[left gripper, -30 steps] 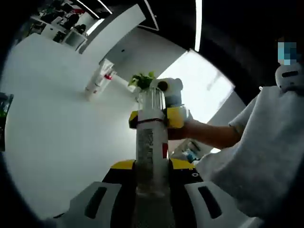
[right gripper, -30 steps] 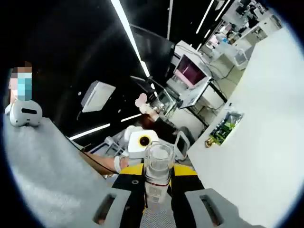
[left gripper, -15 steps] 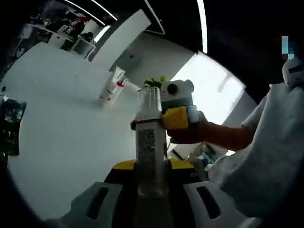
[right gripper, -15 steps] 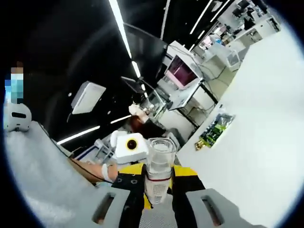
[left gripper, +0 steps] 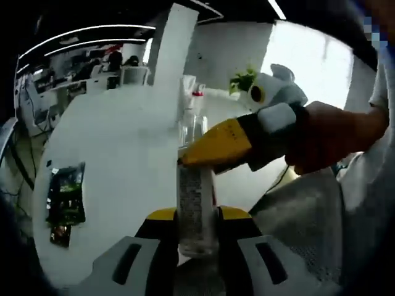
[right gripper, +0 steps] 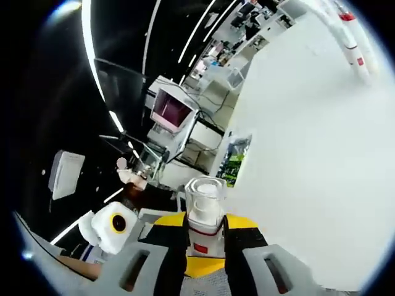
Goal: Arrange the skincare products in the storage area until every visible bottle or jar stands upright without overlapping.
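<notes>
You have one clear bottle [left gripper: 196, 203] clamped from both ends: your left hand-held gripper [left gripper: 196, 246] grips its base and lower body, and your right hand-held gripper [right gripper: 203, 246] is closed just below its clear cap [right gripper: 203, 196]. In the left gripper view the right one reaches in from 3 o'clock, its yellow jaw lying across the bottle's upper part, so the bottle is up in the air above the white surface [left gripper: 123, 160], not standing on it.

Judge it as a rigid, smooth plastic cylinder, probably light, with a glossy label that offers little friction. It will not crush easily but could slip or twist, so hold the straight body rather than the cap, which may turn or pop off.

The left gripper view gives you the label side, a white tube [left gripper: 188, 92] lying at 12 o'clock on the surface, a green packet [left gripper: 65, 200] at 9 o'clock, and a green plant [left gripper: 244, 80] behind. The right gripper view looks down on the cap's top and shows the surface's far edge, the packet [right gripper: 233, 161] at 12 o'clock, and a tube [right gripper: 349, 40] at 2 o'clock.
</notes>
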Available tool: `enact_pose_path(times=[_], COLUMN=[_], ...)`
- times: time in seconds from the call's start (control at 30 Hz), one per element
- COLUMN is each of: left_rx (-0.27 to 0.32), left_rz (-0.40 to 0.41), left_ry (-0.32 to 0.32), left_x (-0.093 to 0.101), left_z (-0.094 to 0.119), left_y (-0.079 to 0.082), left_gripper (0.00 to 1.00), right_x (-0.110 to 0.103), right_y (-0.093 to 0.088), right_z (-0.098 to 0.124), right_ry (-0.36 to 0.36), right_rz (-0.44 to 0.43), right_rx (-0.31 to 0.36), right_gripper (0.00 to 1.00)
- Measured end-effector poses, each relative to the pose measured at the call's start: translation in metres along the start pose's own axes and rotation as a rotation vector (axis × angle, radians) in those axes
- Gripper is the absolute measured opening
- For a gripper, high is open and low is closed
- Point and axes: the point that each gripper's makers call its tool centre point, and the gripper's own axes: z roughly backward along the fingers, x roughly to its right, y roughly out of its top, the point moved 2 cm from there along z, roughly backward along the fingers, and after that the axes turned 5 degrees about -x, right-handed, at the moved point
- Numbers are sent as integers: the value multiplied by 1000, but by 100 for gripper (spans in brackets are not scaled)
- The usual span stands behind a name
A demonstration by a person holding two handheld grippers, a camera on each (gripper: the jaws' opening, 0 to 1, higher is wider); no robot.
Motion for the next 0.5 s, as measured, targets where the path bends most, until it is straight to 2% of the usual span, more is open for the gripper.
enact_pose_path(times=[0.17, 0.3, 0.43, 0.5], left_rx=[-22, -31, -36, -24], left_rz=[-17, -74, -91, -83], left_ry=[27, 54, 59, 54], left_x=[-2, -3, -4, -4], left_z=[-2, -3, -3, -3], left_y=[-4, -5, -5, -3], left_gripper=[19, 19, 19, 19], right_x=[7, 9, 11, 7], right_y=[-4, -5, -8, -15], right_z=[-3, -3, -5, -9], right_ry=[-2, 1, 5, 26], right_rz=[-50, -69, -94, -87], right_rx=[7, 12, 13, -14], right_gripper=[16, 16, 16, 16])
